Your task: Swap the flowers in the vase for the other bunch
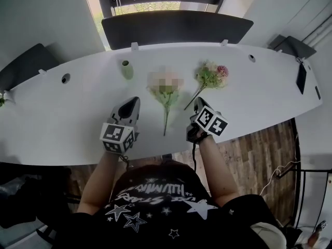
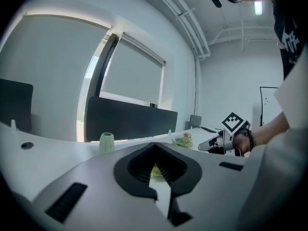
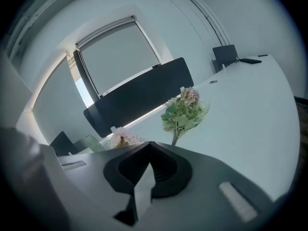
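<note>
Left gripper [image 1: 133, 104] and right gripper [image 1: 198, 104]: both closed tight, nothing between the jaws. They are low over the table [image 1: 259, 92], nearer the person than the vase [image 1: 127, 69].

Pale bunch [image 1: 166, 100] lies flat, right of the vase and nearer, between the two grippers. Pink-and-green bunch [image 1: 211, 75] lies further right of the vase, stem end just beside the right gripper's tip. Vase upright, looks empty. Which bunch goes in, cannot tell.

Risks, as I judge them:
- Closed jaws pushed at a flat stem would shove it, not lift it.
- A long stem swung in from the right could tip the small vase.
- Pale bunch's stem points at the near edge; a nudge could slide it off.

Room: bare table left of the vase and beyond it, up to the dark screen [image 1: 176, 27] at the far edge.
</note>
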Available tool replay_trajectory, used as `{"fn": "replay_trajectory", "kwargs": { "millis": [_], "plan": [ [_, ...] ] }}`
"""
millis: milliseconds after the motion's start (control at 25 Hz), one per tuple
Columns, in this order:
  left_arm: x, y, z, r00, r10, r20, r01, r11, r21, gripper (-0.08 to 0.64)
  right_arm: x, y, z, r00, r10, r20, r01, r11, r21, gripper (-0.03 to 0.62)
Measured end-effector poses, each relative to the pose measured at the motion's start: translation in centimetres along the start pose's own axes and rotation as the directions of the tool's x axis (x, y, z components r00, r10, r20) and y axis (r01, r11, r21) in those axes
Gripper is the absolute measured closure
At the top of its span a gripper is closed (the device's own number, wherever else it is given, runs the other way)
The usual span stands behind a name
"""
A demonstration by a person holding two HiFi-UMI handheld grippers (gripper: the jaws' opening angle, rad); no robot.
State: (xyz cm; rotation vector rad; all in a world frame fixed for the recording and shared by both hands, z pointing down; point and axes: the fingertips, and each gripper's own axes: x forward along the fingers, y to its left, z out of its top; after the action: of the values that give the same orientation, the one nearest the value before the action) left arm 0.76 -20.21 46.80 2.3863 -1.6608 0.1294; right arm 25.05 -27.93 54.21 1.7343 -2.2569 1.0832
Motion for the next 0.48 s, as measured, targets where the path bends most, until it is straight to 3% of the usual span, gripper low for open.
{"fn": "replay_trajectory", "kwargs": {
  "millis": [200,320,400,480],
  "plan": [
    [1.3,-0.3,0.3,1.0,0.025,0.001,-0.025,0.999,0.019,0.554,1.7,-3.6,0.5,0.997,-0.04,-0.069,0.044,0.997,0.058,0.589],
    [2.0,-0.3,0.6,0.999,0.053,0.008,-0.053,0.999,0.013,0.554,3.3,-4.9,1.0,0.993,-0.007,-0.118,0.023,0.99,0.142,0.576],
    [2.4,-0.3,0.7,0.997,0.071,0.008,-0.071,0.997,0.012,0.554,4.5,-5.5,1.2,0.988,0.019,-0.155,0.011,0.981,0.194,0.471],
    [2.7,-0.3,0.6,0.996,0.089,0.004,-0.089,0.996,0.011,0.554,5.7,-6.1,1.4,0.982,0.028,-0.188,0.013,0.977,0.213,0.448]
  ]
}}
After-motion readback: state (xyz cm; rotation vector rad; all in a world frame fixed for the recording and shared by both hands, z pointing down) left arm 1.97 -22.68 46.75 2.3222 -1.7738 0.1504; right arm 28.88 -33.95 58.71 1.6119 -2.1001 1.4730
